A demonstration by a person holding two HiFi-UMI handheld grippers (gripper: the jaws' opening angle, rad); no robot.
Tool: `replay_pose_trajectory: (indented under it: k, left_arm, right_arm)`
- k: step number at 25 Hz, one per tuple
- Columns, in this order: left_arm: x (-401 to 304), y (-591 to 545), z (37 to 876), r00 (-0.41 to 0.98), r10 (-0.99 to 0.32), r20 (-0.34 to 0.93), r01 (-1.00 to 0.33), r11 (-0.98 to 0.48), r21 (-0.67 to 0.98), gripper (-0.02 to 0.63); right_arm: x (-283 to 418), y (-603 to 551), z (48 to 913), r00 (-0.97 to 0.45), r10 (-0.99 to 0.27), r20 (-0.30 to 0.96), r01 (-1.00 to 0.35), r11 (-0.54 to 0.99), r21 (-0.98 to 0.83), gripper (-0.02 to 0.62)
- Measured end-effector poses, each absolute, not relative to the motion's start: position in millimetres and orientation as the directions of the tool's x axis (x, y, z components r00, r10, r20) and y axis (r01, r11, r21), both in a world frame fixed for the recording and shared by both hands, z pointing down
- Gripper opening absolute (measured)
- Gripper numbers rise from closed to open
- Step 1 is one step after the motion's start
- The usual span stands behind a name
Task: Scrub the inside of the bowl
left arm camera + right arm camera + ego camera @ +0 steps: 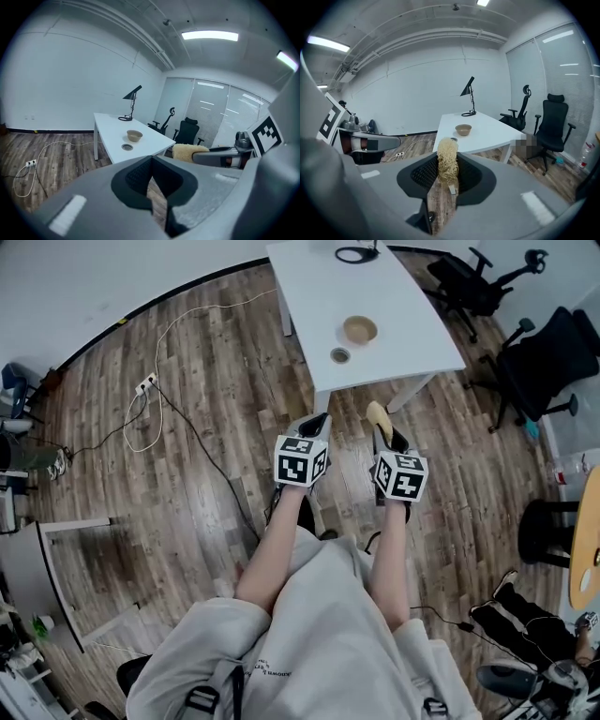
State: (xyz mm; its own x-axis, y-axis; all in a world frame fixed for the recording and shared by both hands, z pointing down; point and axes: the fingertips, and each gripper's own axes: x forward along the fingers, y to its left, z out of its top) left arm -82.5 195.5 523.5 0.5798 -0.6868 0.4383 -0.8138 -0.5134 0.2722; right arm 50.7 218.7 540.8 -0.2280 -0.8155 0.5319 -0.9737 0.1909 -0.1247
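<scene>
A tan bowl point(360, 331) stands upright on the white table point(412, 324), well ahead of both grippers; it also shows in the left gripper view, bowl point(134, 136), and the right gripper view, bowl point(463, 129). My right gripper point(384, 430) is shut on a pale fibrous scrubber point(447, 161), which sticks up between its jaws point(447, 174). The scrubber point(378, 414) hangs over the floor just short of the table's near edge. My left gripper point(314, 425) is held beside it, its jaws point(151, 178) shut with nothing between them.
A small round dish point(340, 355) lies near the bowl, and a black desk lamp point(131, 101) stands at the table's far end. Black office chairs point(544, 357) are to the right. A white cable with a power strip point(145, 385) runs over the wooden floor at left.
</scene>
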Motion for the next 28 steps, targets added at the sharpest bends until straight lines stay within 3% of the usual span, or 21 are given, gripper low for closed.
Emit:
replay_pose_trajectory:
  k: [13,22,28]
  left_arm:
    - [-114.2,58.0,488.8,0.661,-0.622,0.42,-0.748,-0.591,0.301,0.0]
    - [-98.4,42.4,511.3,0.743,-0.51,0.434,-0.656,-0.681,0.324,0.0]
    - [-125.6,17.8,522.2,0.729,-0.516,0.449,-0.674,-0.657,0.339,0.0]
  right_arm:
    - [15.9,132.8,527.2,-0.186,-0.809,0.558,-0.976,0.089,-0.197,0.126]
    - [20.5,126.0,536.6,-0.089,-0.806,0.585,-0.987,-0.008,-0.161,0.126]
    - [12.6,110.8,544.5,-0.082,-0.795,0.601,-0.987,-0.018,-0.158,0.126]
